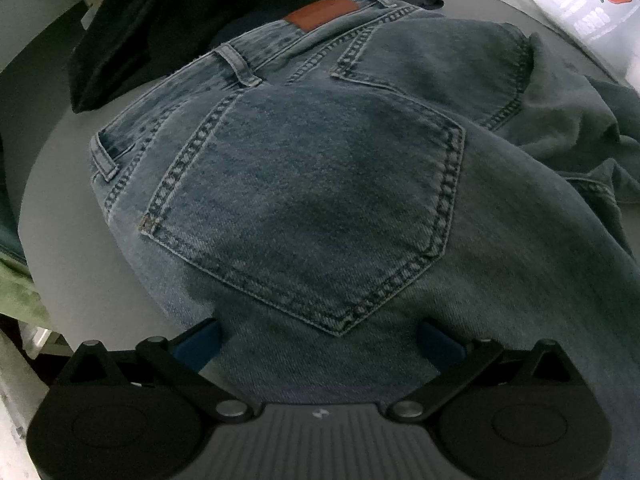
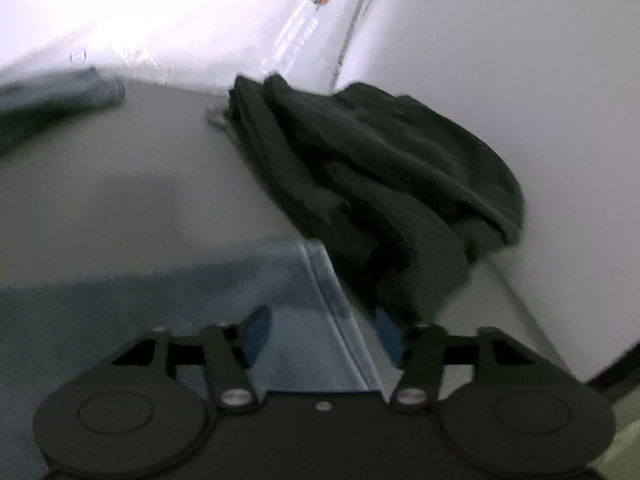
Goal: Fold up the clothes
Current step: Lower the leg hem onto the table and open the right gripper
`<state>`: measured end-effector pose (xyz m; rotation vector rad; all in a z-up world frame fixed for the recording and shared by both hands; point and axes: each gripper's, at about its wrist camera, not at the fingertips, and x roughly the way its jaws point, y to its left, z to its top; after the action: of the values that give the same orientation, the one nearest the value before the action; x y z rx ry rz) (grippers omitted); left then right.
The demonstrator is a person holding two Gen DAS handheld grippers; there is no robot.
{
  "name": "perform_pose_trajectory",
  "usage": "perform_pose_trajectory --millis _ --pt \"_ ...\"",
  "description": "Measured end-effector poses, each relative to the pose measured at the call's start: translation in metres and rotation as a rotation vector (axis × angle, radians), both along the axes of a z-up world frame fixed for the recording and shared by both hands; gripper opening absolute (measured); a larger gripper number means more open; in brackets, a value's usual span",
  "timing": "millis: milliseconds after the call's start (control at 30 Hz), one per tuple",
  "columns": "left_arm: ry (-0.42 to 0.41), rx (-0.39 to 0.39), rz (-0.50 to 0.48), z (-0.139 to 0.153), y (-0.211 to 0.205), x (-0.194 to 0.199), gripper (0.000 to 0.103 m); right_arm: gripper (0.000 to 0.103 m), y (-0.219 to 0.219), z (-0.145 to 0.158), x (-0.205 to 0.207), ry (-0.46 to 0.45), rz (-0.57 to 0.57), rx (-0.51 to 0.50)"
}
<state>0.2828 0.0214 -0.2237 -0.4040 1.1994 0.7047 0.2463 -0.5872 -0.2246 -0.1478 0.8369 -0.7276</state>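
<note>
Blue jeans (image 1: 320,184) lie back side up on the grey table (image 1: 72,248), rear pockets and brown waist patch (image 1: 322,12) facing me in the left wrist view. My left gripper (image 1: 320,340) is open, its blue fingers spread over the denim just below a pocket. In the right wrist view a jeans leg hem (image 2: 316,292) lies under my right gripper (image 2: 320,340), which is open with the hem edge between its blue fingers. Another stretch of denim (image 2: 60,96) lies at the far left.
A dark garment pile (image 1: 168,24) sits behind the waistband. A dark green folded garment (image 2: 380,184) lies right of the hem near the table edge. White plastic with a red print (image 2: 312,20) lies at the back. Green cloth (image 1: 20,292) hangs at the left.
</note>
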Motion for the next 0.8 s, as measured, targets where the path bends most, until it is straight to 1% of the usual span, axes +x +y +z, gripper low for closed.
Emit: perform_pose_trajectory --millis 33,67,167,267,400,633,700,733,767,800 --pt "0.003 0.001 0.0 0.0 0.0 0.0 0.103 0.07 0.001 -0.006 -0.005 0.018 -0.013 -0.006" --pt "0.005 0.002 0.001 0.0 0.0 0.0 0.103 0.07 0.002 -0.008 -0.014 0.012 -0.037 -0.009" --pt "0.0 0.003 -0.004 -0.001 0.001 0.0 0.103 0.073 -0.003 0.001 -0.039 -0.054 -0.175 0.056" --pt "-0.019 0.0 -0.001 -0.003 0.002 -0.003 0.103 0.074 -0.007 0.001 -0.053 -0.121 -0.248 0.148" --pt "-0.017 0.005 -0.001 -0.003 0.001 -0.001 0.103 0.075 -0.013 0.003 -0.073 -0.21 -0.345 0.272" --pt "-0.01 -0.014 -0.01 -0.004 0.005 0.001 0.103 0.074 -0.024 0.004 -0.106 -0.366 -0.514 0.49" --pt "-0.01 -0.012 -0.009 -0.004 0.005 0.001 0.103 0.069 -0.027 0.005 -0.116 -0.411 -0.562 0.553" --pt "-0.009 -0.011 -0.008 -0.004 0.004 0.002 0.103 0.06 -0.028 0.005 -0.12 -0.433 -0.586 0.584" --pt "-0.008 -0.013 -0.01 -0.004 0.005 0.002 0.103 0.055 -0.03 0.005 -0.125 -0.456 -0.61 0.615" --pt "-0.008 -0.015 -0.011 -0.004 0.005 0.002 0.103 0.052 -0.034 0.006 -0.129 -0.494 -0.624 0.641"
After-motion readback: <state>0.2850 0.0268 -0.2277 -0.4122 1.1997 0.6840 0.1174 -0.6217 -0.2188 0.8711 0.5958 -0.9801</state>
